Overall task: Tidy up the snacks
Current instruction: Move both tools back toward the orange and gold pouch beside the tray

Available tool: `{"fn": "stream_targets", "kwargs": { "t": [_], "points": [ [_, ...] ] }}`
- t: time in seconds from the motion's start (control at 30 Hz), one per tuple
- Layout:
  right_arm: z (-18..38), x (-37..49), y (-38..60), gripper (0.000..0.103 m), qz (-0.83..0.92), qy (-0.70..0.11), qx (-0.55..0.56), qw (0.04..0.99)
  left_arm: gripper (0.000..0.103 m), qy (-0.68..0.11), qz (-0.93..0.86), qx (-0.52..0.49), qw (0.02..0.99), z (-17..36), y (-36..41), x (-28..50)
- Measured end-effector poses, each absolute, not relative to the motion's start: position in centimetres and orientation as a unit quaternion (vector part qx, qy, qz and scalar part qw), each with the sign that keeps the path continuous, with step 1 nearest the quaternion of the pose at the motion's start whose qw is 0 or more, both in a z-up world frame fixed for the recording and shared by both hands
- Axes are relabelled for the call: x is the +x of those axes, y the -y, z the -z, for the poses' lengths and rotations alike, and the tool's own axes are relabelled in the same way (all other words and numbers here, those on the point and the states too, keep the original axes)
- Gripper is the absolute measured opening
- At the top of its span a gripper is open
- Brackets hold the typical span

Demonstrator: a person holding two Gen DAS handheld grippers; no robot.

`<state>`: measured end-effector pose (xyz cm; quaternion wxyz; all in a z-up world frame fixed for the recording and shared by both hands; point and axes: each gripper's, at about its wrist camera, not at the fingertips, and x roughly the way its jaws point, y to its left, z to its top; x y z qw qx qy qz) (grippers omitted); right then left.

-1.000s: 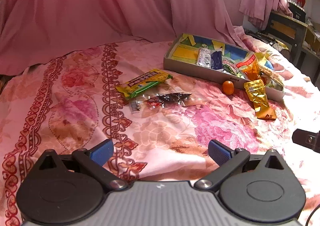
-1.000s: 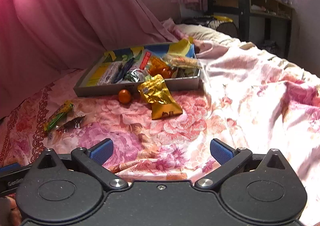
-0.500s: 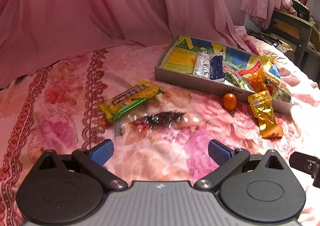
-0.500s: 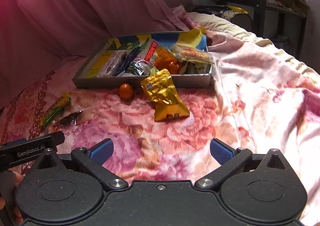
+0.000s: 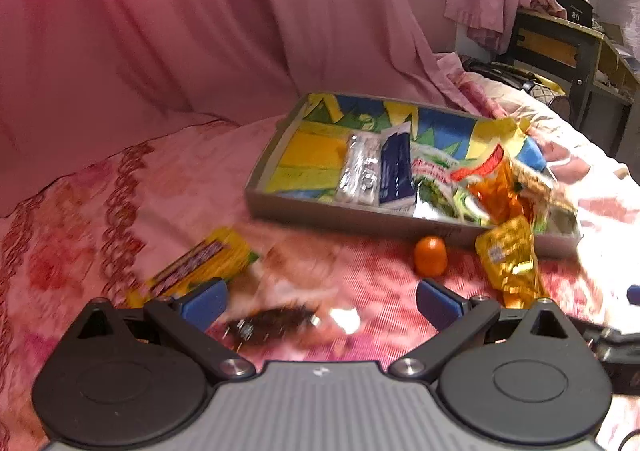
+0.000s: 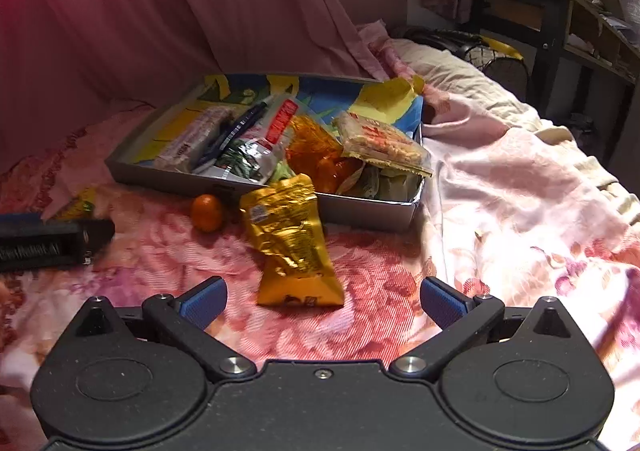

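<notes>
A grey tray (image 5: pixel 320 213) with a colourful liner holds several snack packets on the floral bed; it also shows in the right wrist view (image 6: pixel 360 211). My left gripper (image 5: pixel 320 301) is open, low over a dark clear-wrapped snack (image 5: pixel 276 325), with a yellow-green bar (image 5: pixel 200 265) just left of it. My right gripper (image 6: pixel 320 301) is open, close behind a gold pouch (image 6: pixel 292 243) that leans on the tray's front wall. A small orange fruit (image 6: pixel 206 212) lies beside the pouch, also seen in the left wrist view (image 5: pixel 430 256).
Pink curtain (image 5: pixel 200 31) hangs behind the bed. A dark wooden desk (image 6: pixel 532 11) stands at the far right. A rumpled pale blanket (image 6: pixel 500 155) lies right of the tray. The left gripper's body (image 6: pixel 44 245) shows at the right view's left edge.
Both grippers have moved forward and lower toward the snacks. The dark snack now sits between the left fingers; the gold pouch is nearer the right fingers. Both stay open.
</notes>
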<state>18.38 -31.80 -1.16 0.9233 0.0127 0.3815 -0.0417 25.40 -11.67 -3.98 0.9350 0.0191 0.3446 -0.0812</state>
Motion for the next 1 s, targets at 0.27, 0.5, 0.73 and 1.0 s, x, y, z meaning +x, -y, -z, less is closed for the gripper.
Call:
{"fn": "stream_targets", "kwargs": {
  "t": [0.27, 0.5, 0.73, 1.0],
  "points": [
    [3.2, 20.5, 32.0, 0.102, 0.032, -0.389, 0.009, 0.92, 0.103, -0.365, 0.109, 0.016, 0.925, 5.1, 14.3, 29.1],
    [4.5, 21.6, 31.6, 0.102, 0.023, -0.391, -0.006, 0.92, 0.103, -0.376, 0.113, 0.034, 0.919, 6.2, 16.7, 31.0],
    [5.1, 22.2, 31.0, 0.094, 0.009, -0.383, -0.015, 0.923, 0.102, -0.377, 0.116, 0.079, 0.916, 7.0, 18.5, 31.3],
    [5.8, 22.8, 30.7, 0.088, 0.001, -0.389, -0.01, 0.921, 0.102, -0.37, 0.122, 0.124, 0.913, 7.6, 20.4, 31.0]
  ]
}}
